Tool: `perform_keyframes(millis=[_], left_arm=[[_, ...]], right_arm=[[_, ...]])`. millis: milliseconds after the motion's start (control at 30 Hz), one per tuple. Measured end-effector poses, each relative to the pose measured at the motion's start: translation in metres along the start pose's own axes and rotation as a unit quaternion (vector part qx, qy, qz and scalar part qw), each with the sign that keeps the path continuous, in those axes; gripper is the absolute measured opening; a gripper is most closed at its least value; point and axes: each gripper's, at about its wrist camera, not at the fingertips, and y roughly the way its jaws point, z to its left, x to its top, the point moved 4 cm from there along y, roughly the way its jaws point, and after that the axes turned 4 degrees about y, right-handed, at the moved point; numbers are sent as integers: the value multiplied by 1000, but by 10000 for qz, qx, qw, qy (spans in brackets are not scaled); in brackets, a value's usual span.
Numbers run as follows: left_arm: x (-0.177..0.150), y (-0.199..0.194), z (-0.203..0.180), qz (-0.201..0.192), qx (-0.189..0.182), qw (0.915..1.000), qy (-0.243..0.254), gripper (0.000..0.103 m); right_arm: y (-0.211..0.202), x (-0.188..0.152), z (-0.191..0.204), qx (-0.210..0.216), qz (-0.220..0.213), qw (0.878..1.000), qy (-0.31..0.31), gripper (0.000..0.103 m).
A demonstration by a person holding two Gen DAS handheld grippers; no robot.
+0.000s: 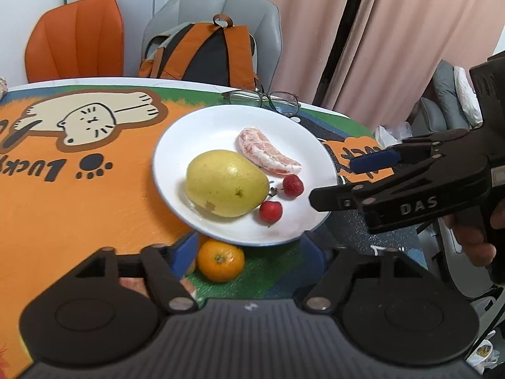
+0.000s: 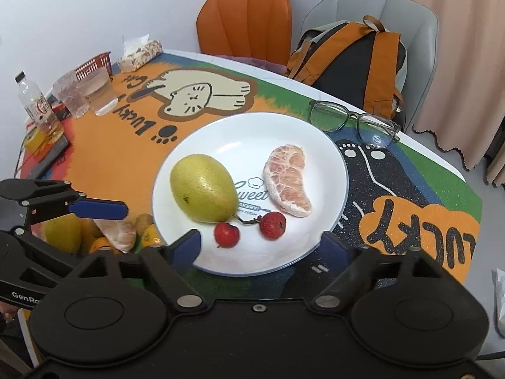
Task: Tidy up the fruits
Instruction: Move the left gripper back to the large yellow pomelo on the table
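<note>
A white plate sits mid-table and holds a yellow-green pear, a peeled pomelo segment and two small red fruits. An orange tangerine lies on the mat just below the plate. My left gripper is open and empty above the tangerine. My right gripper is open and empty over the plate's near rim; it also shows in the left wrist view. A pile of fruit lies left of the plate, with another pomelo segment.
Eyeglasses lie behind the plate. Plastic cups, a bottle, a red basket and a tissue pack stand far left. An orange chair and a grey chair with a backpack stand behind the table.
</note>
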Motion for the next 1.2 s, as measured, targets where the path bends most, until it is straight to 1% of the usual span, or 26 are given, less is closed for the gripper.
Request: perform_keyframes(millis=[33,133,200,300,567,767,900,1200], left_arm=[[-3,-4,1,-24,44,10000,14,78],[-11,-14,5,-66,99,9999,18,83],[-17,-22,9,-125,142,9998,4,84],[-25,-31,13,-167,185,9997,-44,90],[-40,-50,24,-262,447,9986,-123,90],[-45,-62,40,-318,792,9963,-77,90],[-51,-66,53,-270,865,9957,-204,90],[-65,-70,74,-143,1179,9927,-222,90]], right_arm=[[-2,-1,2,25,-11,10000,8,86],[-8,-5,6,61,-112,9999,68,98],[-12,-6,11,131,-204,9997,104,102],[-15,-9,16,162,-257,9994,151,103],[-15,-16,33,195,-205,9995,124,103],[-16,-19,52,300,-218,9993,-16,103],[-15,-20,63,343,-209,9992,-90,103],[-14,-23,79,380,-176,9990,-143,103]])
